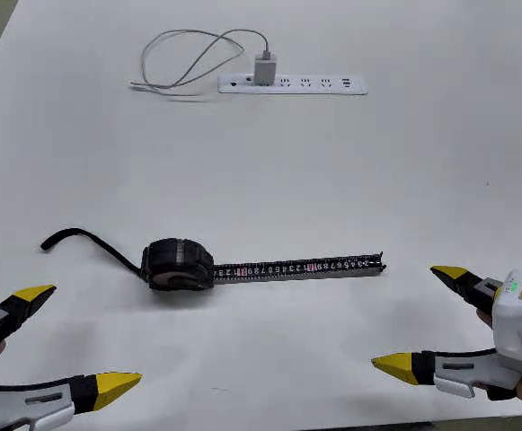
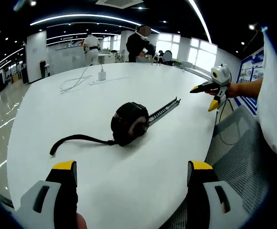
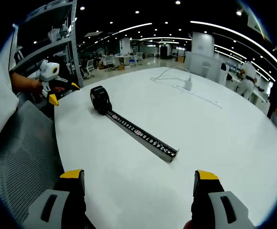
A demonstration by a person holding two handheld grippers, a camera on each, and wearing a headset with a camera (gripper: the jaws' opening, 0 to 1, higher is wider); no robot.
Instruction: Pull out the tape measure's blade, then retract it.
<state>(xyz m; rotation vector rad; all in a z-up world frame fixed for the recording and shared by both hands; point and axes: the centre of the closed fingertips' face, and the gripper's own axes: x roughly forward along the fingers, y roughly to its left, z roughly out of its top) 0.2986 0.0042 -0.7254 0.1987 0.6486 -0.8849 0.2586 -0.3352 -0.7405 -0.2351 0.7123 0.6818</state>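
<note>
The white bench (image 1: 332, 162) carried a black round-cased tape measure (image 1: 178, 264), its numbered blade (image 1: 301, 267) drawn out. The long axis ran left to right and the hooked tip pointed right. The case lay nearer the left gripper (image 1: 79, 338) and the tip nearer the right gripper (image 1: 418, 317). Both grippers stood wide open and empty.

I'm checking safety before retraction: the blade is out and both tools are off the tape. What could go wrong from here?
The blade lies extended and unheld; if released, it may snap back hard into the case. The case is loose on the table, so the left tool could push it away instead of gripping it.
</note>
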